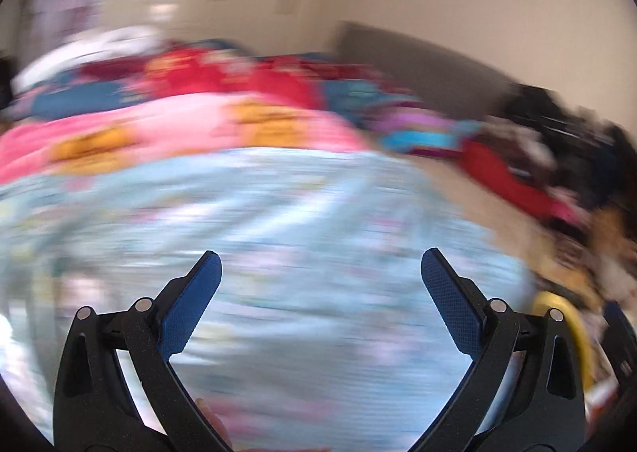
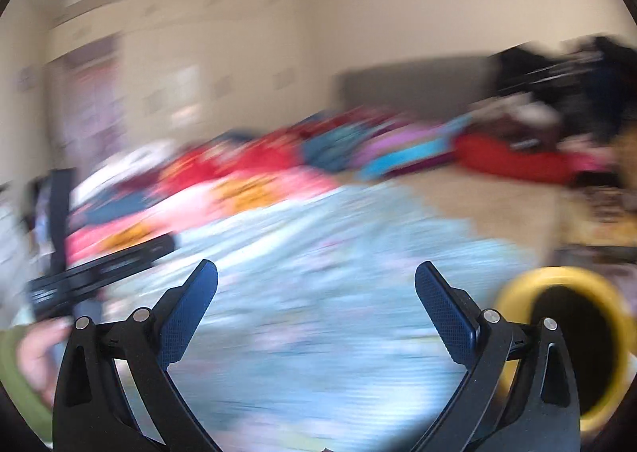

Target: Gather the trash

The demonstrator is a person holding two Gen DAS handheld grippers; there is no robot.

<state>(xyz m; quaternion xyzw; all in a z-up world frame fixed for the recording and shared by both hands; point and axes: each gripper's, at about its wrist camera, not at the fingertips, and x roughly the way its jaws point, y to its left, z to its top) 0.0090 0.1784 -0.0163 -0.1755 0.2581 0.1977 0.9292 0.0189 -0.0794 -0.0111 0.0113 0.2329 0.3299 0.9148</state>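
Pretty sure I'm in someone's bedroom here: light blue patterned bedspread, pink blanket with orange patches, grey padded headboard, clothes heaped alongside.

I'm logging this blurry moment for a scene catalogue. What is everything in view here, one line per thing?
Light blue patterned blanket: one, pale blue with pink flecks, fills the foreground of both views.
Pink blanket: one, pink with orange patches, behind the blue one.
Heaped clothes: several, red, blue and purple, further back; too blurred to count.
Red item: one, red, at the right on the beige surface.
Dark pile: black, far right; blurred.
Grey headboard: one, against the cream wall.
Yellow bin: one, yellow rim with dark inside, lower right.
Left tool: one, black with blue pads, open, empty.
Right tool: one, same colours, open, empty.
Left hand: one, lower left of the right view.
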